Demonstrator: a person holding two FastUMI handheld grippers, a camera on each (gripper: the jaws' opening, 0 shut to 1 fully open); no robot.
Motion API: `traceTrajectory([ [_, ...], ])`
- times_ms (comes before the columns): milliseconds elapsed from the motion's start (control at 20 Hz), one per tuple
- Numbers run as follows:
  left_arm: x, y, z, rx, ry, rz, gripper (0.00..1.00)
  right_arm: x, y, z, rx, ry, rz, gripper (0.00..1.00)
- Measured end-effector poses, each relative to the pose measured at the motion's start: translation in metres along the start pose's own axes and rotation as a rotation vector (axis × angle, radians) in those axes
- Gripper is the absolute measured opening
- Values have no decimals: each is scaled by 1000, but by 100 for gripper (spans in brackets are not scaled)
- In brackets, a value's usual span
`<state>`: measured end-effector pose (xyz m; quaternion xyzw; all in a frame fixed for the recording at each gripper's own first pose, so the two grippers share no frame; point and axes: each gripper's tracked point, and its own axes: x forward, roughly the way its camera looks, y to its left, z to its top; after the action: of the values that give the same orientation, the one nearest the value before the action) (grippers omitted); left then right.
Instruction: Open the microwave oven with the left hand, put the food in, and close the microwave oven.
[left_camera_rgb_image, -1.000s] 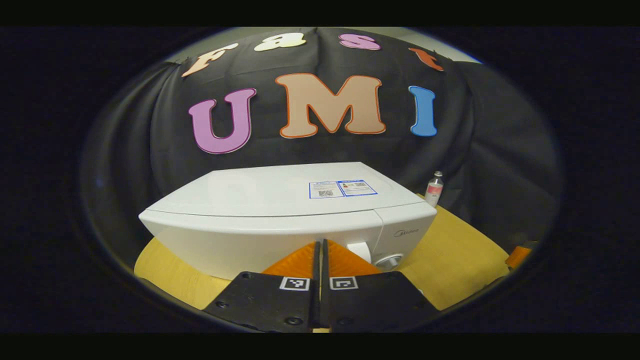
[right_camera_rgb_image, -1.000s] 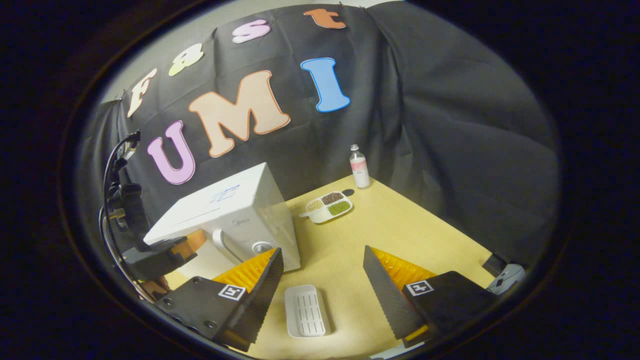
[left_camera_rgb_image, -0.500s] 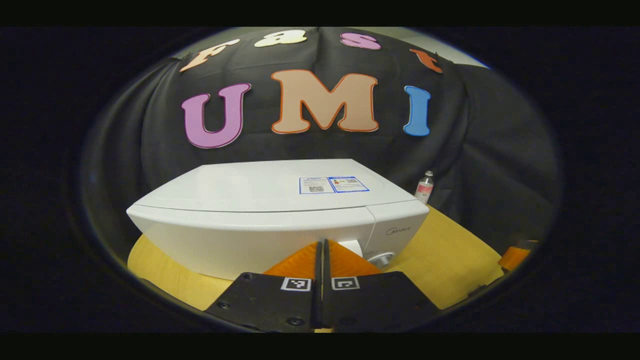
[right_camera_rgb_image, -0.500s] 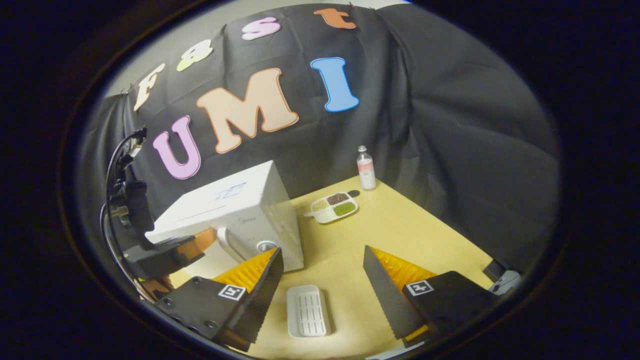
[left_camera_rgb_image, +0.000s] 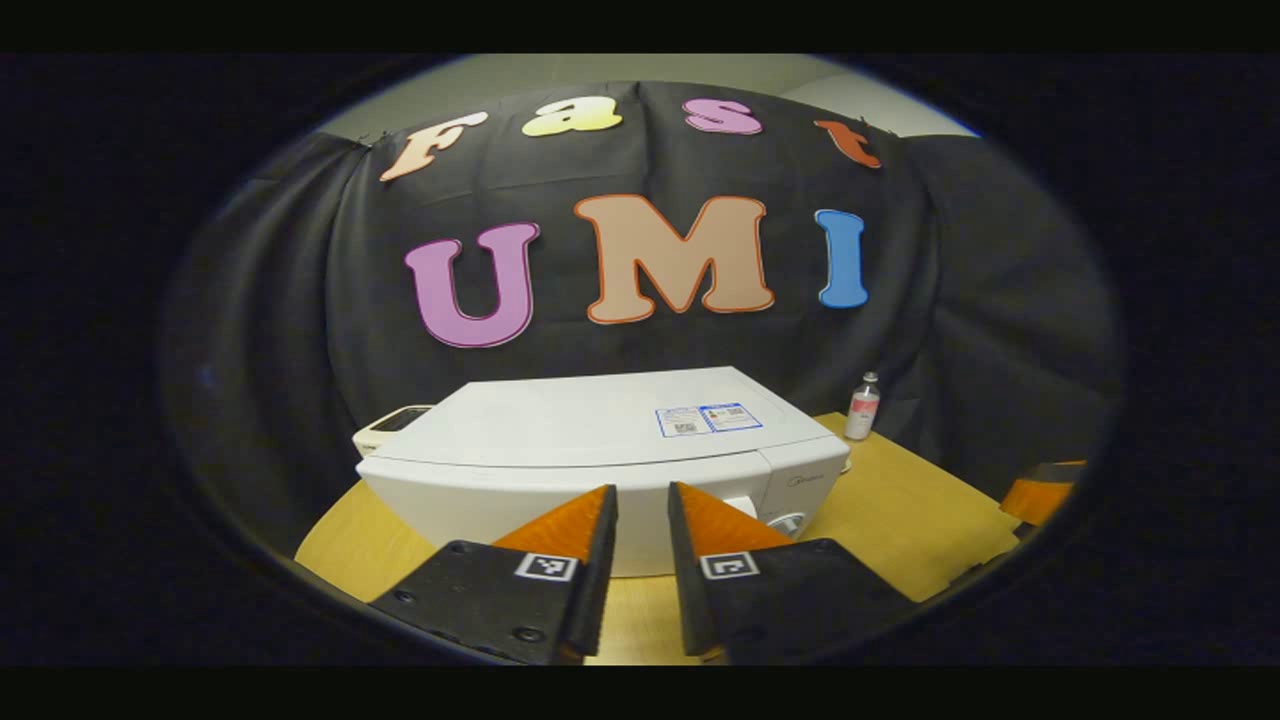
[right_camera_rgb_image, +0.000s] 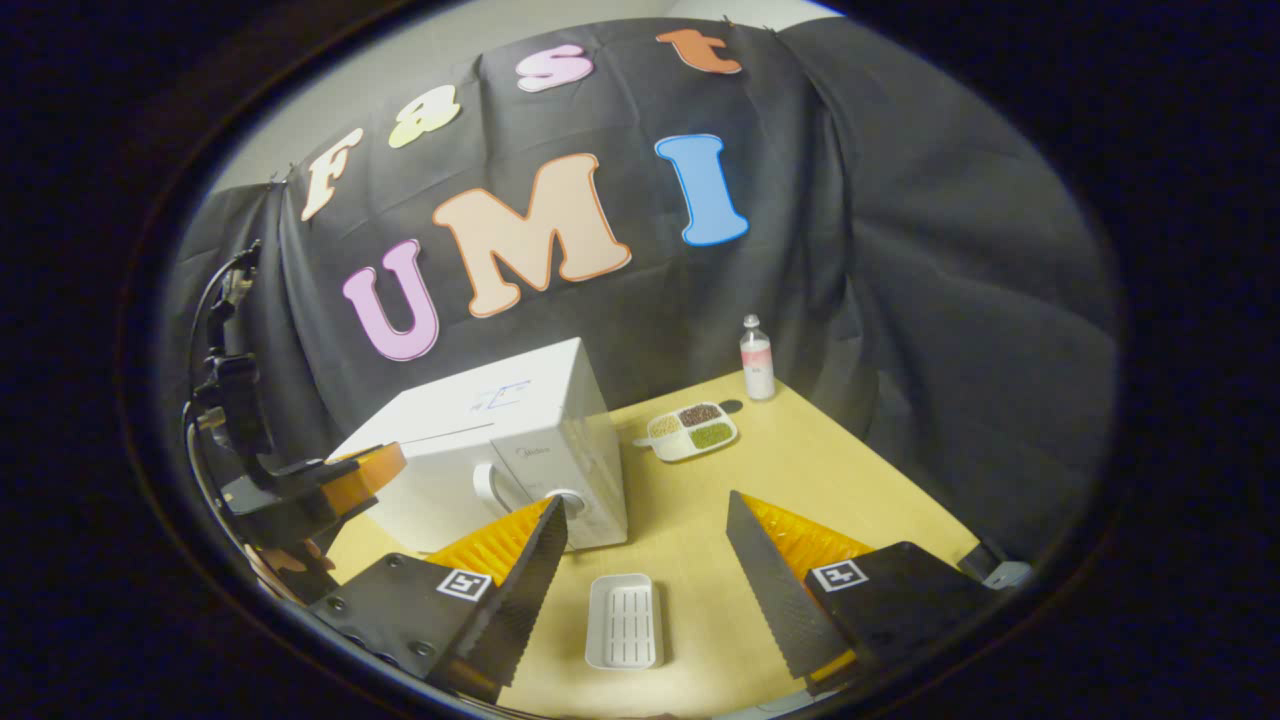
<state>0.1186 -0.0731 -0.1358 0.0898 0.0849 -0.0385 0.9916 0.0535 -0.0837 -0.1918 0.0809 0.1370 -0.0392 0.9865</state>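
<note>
While the microwave oven (left_camera_rgb_image: 600, 450) stands closed on the wooden table (left_camera_rgb_image: 900, 520), the step in hand is judged to be reaching its door handle (right_camera_rgb_image: 484, 487) with the left gripper (left_camera_rgb_image: 640, 505). In the left gripper view that gripper's jaws stand slightly parted, with a narrow gap and nothing between them, and the oven's front lies just ahead of the tips; the handle sits a little to the right of the gap, beside the round knob (left_camera_rgb_image: 787, 522). In the right gripper view the left gripper is seen apart from the door, short of the handle. To do the step well, the jaws would need to open wider than the handle bar, shift rightward until the bar lies between them, close firmly, and then pull along the door's swing, not straight back, so the oven does not slide on the table. The right gripper (right_camera_rgb_image: 645, 525) has its jaws wide apart and empty, with a white slatted tray (right_camera_rgb_image: 622, 620) lying on the table between and just below its tips. The divided food dish (right_camera_rgb_image: 693, 431) rests well ahead of them, beside the oven's right side and near a small bottle (right_camera_rgb_image: 756, 358).
</note>
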Motion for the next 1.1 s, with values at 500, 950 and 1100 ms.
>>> traceTrajectory([
  [500,-96,67,60,-49,-121,165,98,-38,38,83,-77,-186,81,91],
  [950,-140,99,49,-63,-92,267,98,-64,66,116,-199,-274,144,91],
  [1100,-146,107,50,-59,-106,283,99,-68,70,111,-203,-264,154,91],
])
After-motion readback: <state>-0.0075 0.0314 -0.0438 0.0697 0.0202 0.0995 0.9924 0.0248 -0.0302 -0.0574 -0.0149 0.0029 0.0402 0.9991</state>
